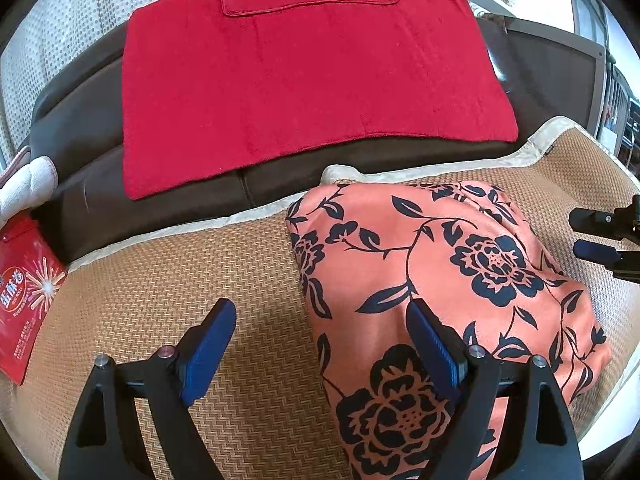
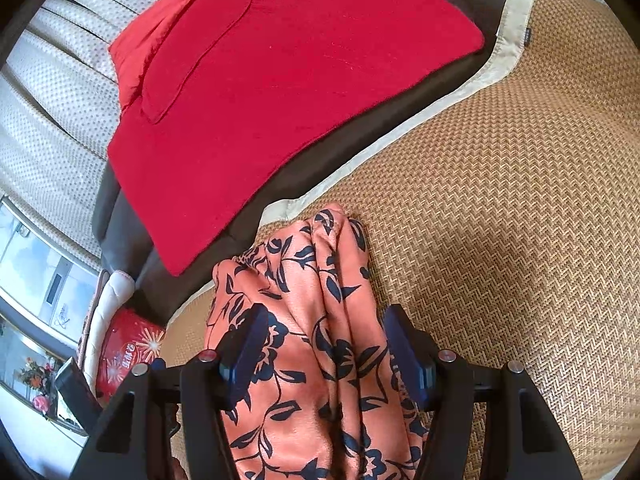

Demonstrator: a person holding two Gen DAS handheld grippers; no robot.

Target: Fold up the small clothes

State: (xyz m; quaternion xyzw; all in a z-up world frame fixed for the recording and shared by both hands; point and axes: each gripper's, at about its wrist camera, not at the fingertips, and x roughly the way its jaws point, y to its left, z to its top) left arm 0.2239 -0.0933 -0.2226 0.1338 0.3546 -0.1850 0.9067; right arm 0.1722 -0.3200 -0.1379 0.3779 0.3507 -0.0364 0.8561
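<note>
The floral garment (image 1: pixel 440 280) lay on the woven mat (image 1: pixel 180 288), its long axis running ahead between the right gripper's (image 2: pixel 324 344) half-open fingers, unpinched. The left gripper (image 1: pixel 320 344), wide open and empty, straddled its near edge; the right was nearer.

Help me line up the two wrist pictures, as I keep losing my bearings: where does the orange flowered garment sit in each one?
Left wrist: the orange flowered garment fills the lower right, lying on the woven mat, its left edge under the gripper's right finger.
Right wrist: it sits bottom centre, bunched in folds between the two fingers.
Shared landmark: the red towel on the dark sofa behind the mat.
</note>
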